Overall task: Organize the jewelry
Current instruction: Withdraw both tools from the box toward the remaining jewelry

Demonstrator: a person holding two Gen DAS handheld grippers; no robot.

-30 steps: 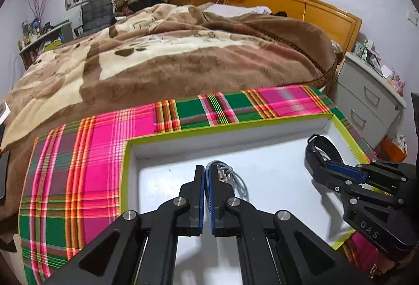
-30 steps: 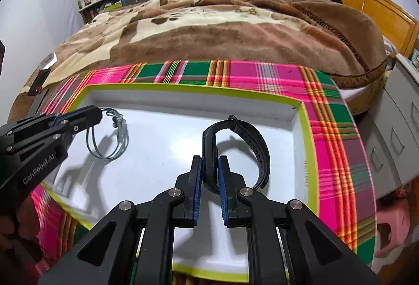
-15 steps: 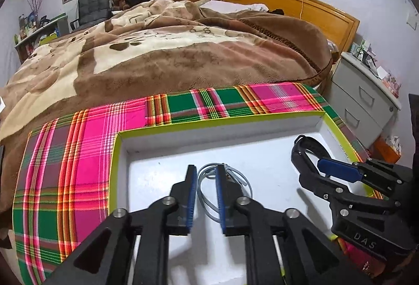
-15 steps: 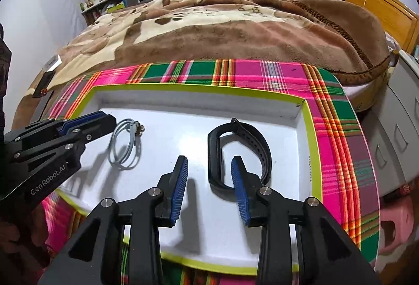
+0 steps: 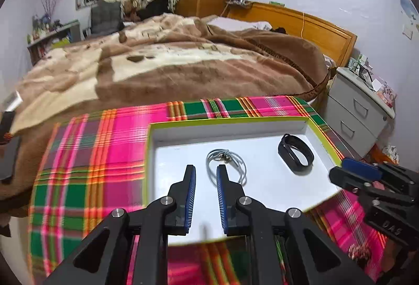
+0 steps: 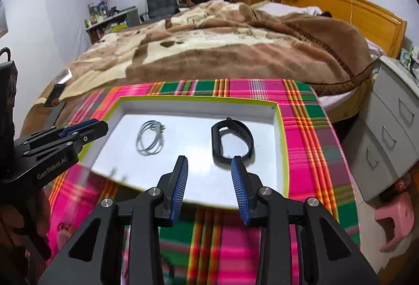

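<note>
Two pieces already lie inside the white tray (image 5: 262,188) with the yellow-green rim, so the sorting looks well along, perhaps close to finished as far as these views reach. The silver-grey necklace (image 5: 226,163) is coiled in loose loops toward the tray's left half, and the black wristband (image 5: 296,154) rests on its edge toward the right half, the two well apart and neither touching a wall. The left claw (image 5: 205,176) is empty, its blue pads parted a little, hanging just short of the necklace. The right claw (image 6: 209,167) is also empty, spread wider, with the wristband (image 6: 233,141) just ahead of its right finger and the necklace (image 6: 150,139) off to its left. Whether more jewelry waits outside the tray is hard to say: something small and glittery shows at the lower right of the left view, near the other claw's body, too blurred to name. The necklace looks thin and limp, with a small cluster of metal at the top of the coil that may be a clasp or pendant. The wristband is a matte closed loop that holds its shape. The tray sits on a pink-and-green plaid cloth (image 6: 309,112) over the surface beside the bed (image 6: 222,44).
</note>
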